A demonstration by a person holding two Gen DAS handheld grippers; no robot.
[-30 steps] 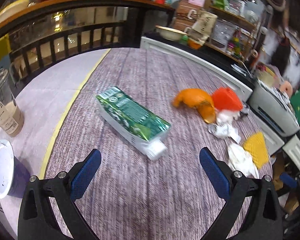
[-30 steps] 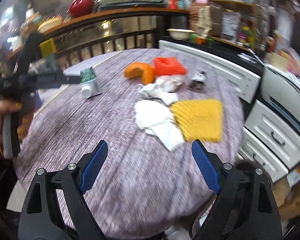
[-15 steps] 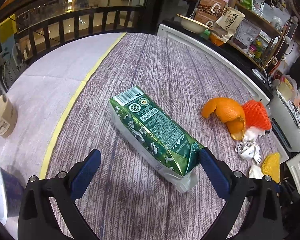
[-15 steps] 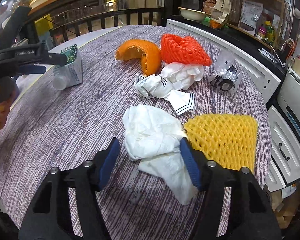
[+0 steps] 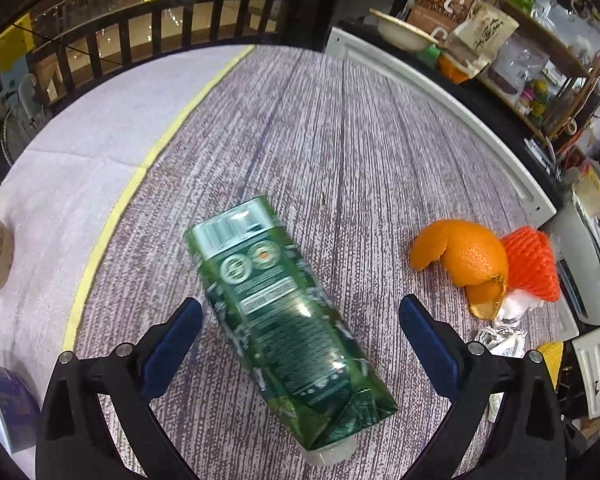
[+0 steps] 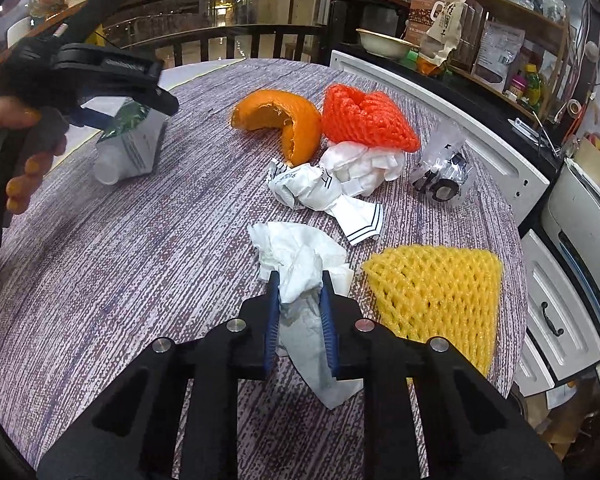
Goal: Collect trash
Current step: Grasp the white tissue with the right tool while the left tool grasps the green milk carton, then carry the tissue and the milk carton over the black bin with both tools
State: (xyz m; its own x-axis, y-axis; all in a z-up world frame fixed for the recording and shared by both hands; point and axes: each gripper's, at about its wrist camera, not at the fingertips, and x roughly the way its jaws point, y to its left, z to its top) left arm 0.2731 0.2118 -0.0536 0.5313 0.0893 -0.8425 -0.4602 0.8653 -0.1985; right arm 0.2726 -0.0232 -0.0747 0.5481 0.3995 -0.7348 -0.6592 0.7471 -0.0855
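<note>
Tissue (image 6: 300,256) pinched in right claw (image 6: 300,280), carton (image 5: 287,320) between spread left claw (image 5: 300,312) pads

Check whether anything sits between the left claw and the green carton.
Nothing visible does. The green carton lies on its side on the table, already between the open pads of the left claw, neither touching it.

Round table (image 6: 119,280), carton (image 5: 283,320), peel (image 6: 283,120), tissue (image 6: 295,248)

The green carton's (image 5: 287,324) print is blurred; the left tool (image 6: 111,92) hides its top.
</note>
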